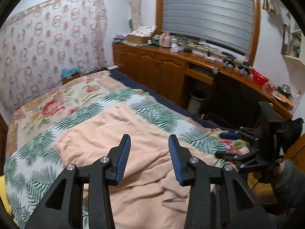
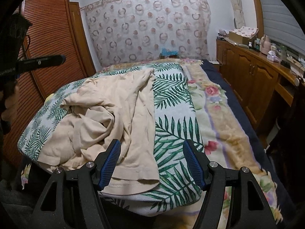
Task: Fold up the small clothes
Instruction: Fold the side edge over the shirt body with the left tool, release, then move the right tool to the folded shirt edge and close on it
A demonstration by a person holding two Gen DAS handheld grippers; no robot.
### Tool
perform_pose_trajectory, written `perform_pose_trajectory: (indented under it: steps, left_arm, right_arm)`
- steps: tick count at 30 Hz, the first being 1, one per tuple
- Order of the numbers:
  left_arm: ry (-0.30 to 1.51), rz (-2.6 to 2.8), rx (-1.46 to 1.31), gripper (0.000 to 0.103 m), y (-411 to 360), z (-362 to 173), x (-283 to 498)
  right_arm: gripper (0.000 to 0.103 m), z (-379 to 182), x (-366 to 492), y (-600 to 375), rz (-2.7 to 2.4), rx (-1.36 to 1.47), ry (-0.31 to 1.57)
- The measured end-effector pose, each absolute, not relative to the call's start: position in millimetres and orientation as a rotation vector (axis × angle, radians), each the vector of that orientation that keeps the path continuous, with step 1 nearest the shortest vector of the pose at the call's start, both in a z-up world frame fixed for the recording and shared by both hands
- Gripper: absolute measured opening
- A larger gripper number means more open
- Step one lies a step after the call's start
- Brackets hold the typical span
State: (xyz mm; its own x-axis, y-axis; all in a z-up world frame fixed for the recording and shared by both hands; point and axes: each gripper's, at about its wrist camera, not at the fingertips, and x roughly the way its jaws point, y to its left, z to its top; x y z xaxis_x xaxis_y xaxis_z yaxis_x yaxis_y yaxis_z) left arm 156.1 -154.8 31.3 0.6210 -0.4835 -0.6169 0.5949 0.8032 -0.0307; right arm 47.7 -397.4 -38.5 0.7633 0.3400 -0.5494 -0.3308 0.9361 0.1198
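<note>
Right wrist view: peach garment [image 2: 114, 118] lies crumpled on the bed [image 2: 225, 133], unfolded; right tongs [image 2: 151, 148] and left tongs [image 1: 149, 143] hover apart, empty, ready to grasp.

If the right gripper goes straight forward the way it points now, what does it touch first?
Probably the peach garment: its hem lies just ahead of the open right gripper, toward its left finger, on the palm-leaf cushion. Depth is unclear, so it might pass just above the cloth.

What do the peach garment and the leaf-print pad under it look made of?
Peach garment: looks like thin matte knit, probably cotton jersey; it crumples into soft folds and has a stitched hem. Leaf-print pad: looks like woven or waffle-textured cloth over a thick soft filling, with rounded edges.
</note>
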Motion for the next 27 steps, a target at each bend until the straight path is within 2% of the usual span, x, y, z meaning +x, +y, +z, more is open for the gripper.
perform_pose_trajectory:
  steps: [3,5,6,7,17,27]
  left_arm:
    - [0.643,-0.576,0.176,0.043,-133.8,24.9,156.6]
    - [0.643,-0.55,0.159,0.065,-117.1,18.6,156.6]
    - [0.638,-0.54,0.148,0.082,-108.0,15.1,156.0]
    - [0.636,-0.53,0.137,0.084,-99.6,11.4,155.5]
    - [0.69,-0.385,0.058,0.084,-27.6,-26.6,159.6]
    - [0.676,-0.234,-0.028,0.084,36.7,-42.0,158.1]
  right_arm:
    - [0.07,-39.0,51.8,-389.8,0.373,0.005,0.599]
    - [0.07,-37.8,54.9,-383.8,0.383,-0.005,0.599]
    - [0.07,-37.9,55.6,-379.6,0.387,-0.01,0.598]
    - [0.07,-37.3,57.8,-376.0,0.392,-0.014,0.597]
    - [0.07,-20.8,88.8,-314.8,0.511,-0.103,0.579]
    - [0.07,-10.5,136.0,-228.5,0.68,-0.199,0.585]
